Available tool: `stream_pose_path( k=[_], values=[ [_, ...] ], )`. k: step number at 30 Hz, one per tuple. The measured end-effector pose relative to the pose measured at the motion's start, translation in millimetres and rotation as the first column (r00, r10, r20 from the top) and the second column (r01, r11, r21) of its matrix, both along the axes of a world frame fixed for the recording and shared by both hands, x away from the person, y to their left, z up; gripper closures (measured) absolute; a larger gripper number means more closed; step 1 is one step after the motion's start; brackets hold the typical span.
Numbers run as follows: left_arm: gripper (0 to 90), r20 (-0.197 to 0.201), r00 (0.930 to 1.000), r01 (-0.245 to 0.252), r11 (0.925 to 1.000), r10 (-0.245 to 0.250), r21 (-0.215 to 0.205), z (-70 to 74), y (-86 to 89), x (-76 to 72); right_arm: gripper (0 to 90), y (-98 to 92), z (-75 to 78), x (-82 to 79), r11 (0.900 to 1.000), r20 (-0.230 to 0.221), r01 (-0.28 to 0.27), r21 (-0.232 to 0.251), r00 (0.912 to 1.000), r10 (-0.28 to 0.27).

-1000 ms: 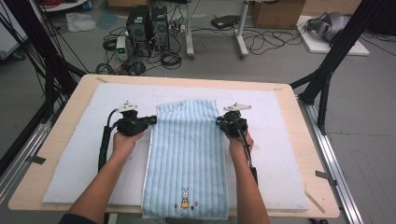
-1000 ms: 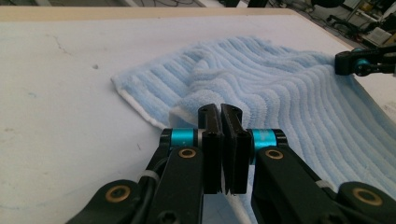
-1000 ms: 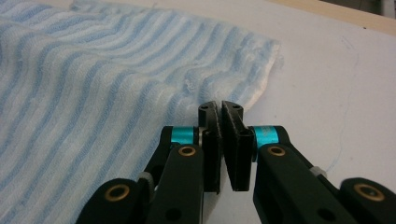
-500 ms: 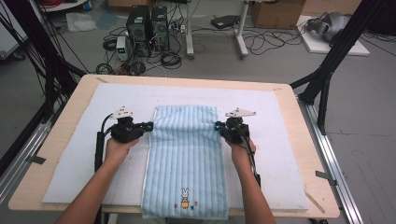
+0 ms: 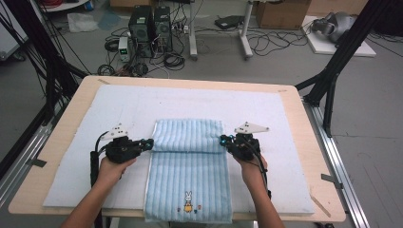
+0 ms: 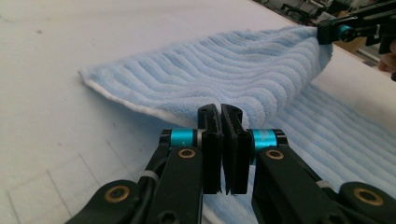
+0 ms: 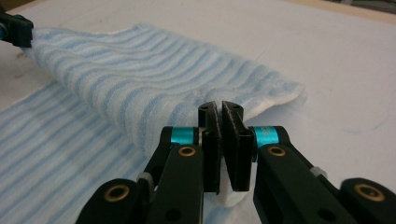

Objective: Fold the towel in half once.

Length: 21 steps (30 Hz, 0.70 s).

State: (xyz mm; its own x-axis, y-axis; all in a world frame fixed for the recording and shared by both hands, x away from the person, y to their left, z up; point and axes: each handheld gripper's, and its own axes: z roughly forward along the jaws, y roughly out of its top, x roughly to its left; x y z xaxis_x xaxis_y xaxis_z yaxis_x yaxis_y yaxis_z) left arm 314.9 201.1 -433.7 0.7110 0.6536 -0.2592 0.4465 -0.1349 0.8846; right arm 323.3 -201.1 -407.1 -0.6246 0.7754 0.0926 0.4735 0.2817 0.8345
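Towel, pale blue ribbed terry cloth (image 5: 188, 166), was pinched at both far corners. Left gripper (image 6: 220, 116) jaws were clamped flat together on the corner hem, cloth squeezed thin between the pads. Right gripper (image 7: 219, 114) did the same: jaws closed on its corner, white hem bunched under the pads.

Just beyond each pair of jaws the lifted part of the towel bellied up and arched back over the flat part. In the left gripper view the opposite gripper showed far up right of the jaws, holding the other corner, so the leading edge ran taut between the two. Judgement: matched corner grips keep that edge straight so the fold lands square.

Outward from the jaws on the high view: folded flap sat between left gripper (image 5: 149, 142) and right gripper (image 5: 223, 140), rest of towel lay flat below them toward the person, small rabbit embroidery (image 5: 188, 202) at the near hem overhanging the table edge. White padded mat (image 5: 285, 123) under everything, on the light wooden table (image 5: 304, 109). Judgement: fold roughly a third over; the corners are not yet down.
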Motion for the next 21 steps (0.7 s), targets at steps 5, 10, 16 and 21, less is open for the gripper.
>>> stream_pose_path(
  k=[5,10,16,21],
  values=[
    [86.2,0.0,0.9995,0.031,0.9993,-0.031,0.021,-1.4,-1.3,-13.9,86.0,-3.6,-9.5,-14.3,1.0,-0.018,-0.017,0.002,0.9997,0.017],
    [86.0,-0.002,0.9986,0.053,0.9982,-0.053,0.028,-3.7,-1.3,-24.7,85.6,-7.6,-20.5,-27.8,0.999,-0.042,-0.038,-0.005,0.9984,0.038],
    [54.1,-0.049,0.9987,-0.013,0.9995,0.015,0.028,-7.8,1.7,-17.8,72.4,-10.1,-25.9,-29.7,1.0,-0.056,-0.024,0.002,0.9981,0.024],
    [41.7,-0.033,0.9959,-0.085,0.9962,0.084,-0.019,1.2,12.4,0.9,47.0,-14.7,-15.5,-22.6,0.997,-0.042,0.057,0.045,0.9976,-0.055]
  ],
)
